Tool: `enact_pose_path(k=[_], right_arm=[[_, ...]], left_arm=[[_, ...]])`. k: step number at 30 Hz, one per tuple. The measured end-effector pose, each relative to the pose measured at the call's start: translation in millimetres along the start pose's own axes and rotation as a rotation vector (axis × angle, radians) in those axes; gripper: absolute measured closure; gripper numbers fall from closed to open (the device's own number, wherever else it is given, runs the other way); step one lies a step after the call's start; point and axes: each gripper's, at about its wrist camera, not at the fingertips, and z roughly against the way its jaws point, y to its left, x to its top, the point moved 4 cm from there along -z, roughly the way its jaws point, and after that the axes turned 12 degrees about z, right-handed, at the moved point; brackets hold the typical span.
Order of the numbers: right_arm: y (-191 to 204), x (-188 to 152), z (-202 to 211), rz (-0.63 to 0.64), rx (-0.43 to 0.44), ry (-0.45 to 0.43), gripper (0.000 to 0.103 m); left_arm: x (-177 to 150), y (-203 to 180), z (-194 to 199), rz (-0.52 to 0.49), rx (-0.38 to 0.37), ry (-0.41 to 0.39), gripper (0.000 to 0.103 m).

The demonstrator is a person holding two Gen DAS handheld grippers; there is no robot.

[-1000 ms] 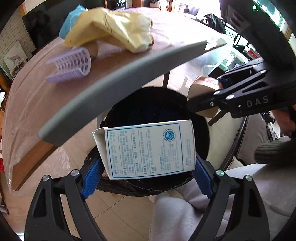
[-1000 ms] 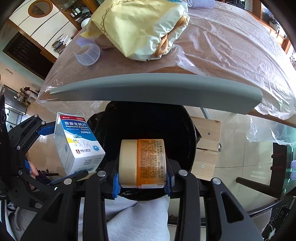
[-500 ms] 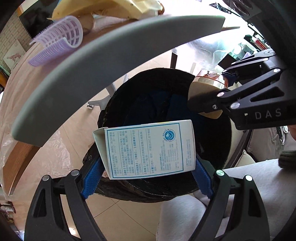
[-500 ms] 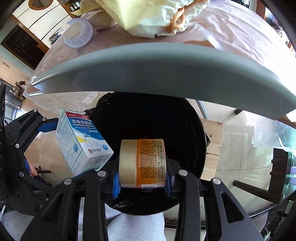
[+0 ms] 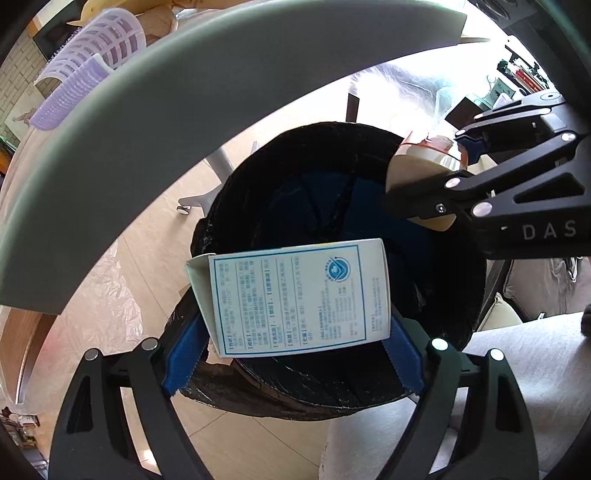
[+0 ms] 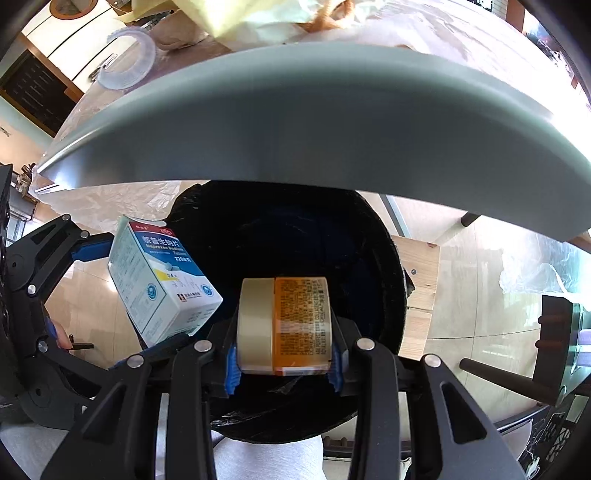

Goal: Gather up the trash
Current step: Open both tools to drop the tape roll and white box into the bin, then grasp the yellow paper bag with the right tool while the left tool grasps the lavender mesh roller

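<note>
A black-lined trash bin (image 5: 458,325) (image 6: 384,258) stands on the floor under the table's grey edge. My left gripper (image 5: 293,349) is shut on a white and blue medicine box (image 5: 299,295), held over the bin's near rim; the right wrist view shows the same box (image 6: 162,288) at the left. My right gripper (image 6: 282,363) is shut on an orange pill bottle with a beige cap (image 6: 284,325), hanging over the bin's mouth. In the left wrist view that bottle (image 5: 421,173) and the right gripper (image 5: 443,177) sit at the bin's far right.
The grey table edge (image 5: 184,122) (image 6: 314,122) arches just above the bin. On the table lie a purple hair roller (image 5: 88,62), a clear plastic cup (image 6: 127,61) and a yellow bag (image 6: 258,14). A person's grey-clad legs (image 5: 517,387) are beside the bin. A wooden block (image 6: 419,295) stands right of it.
Both grippers have sunk toward the bin with their loads; the table edge has risen and grown larger in both views, and the bin fills more of the frame.
</note>
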Motion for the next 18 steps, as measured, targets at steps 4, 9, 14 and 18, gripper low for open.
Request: enact_pose_path(k=[4,9,14,18], right_arm=[[-1,-3,4,-0.019,0.002,-0.02,0.047],[-1,-5,19,0.0,-0.006,-0.038,0.036],[1,-9,60,0.064,-0.051,-0.099,0.035],[7,-3,108,0.137,-0.105,-0.214,0.023]], left_arm=[[3,5,2,0.018,-0.014,0.006,0.014],[1,6,5,0.032,-0.028,0.017,0.014],[0,14,31,0.059,-0.056,-0.025,0.014],[5,21,78,0.071,-0.08,-0.13,0.014]])
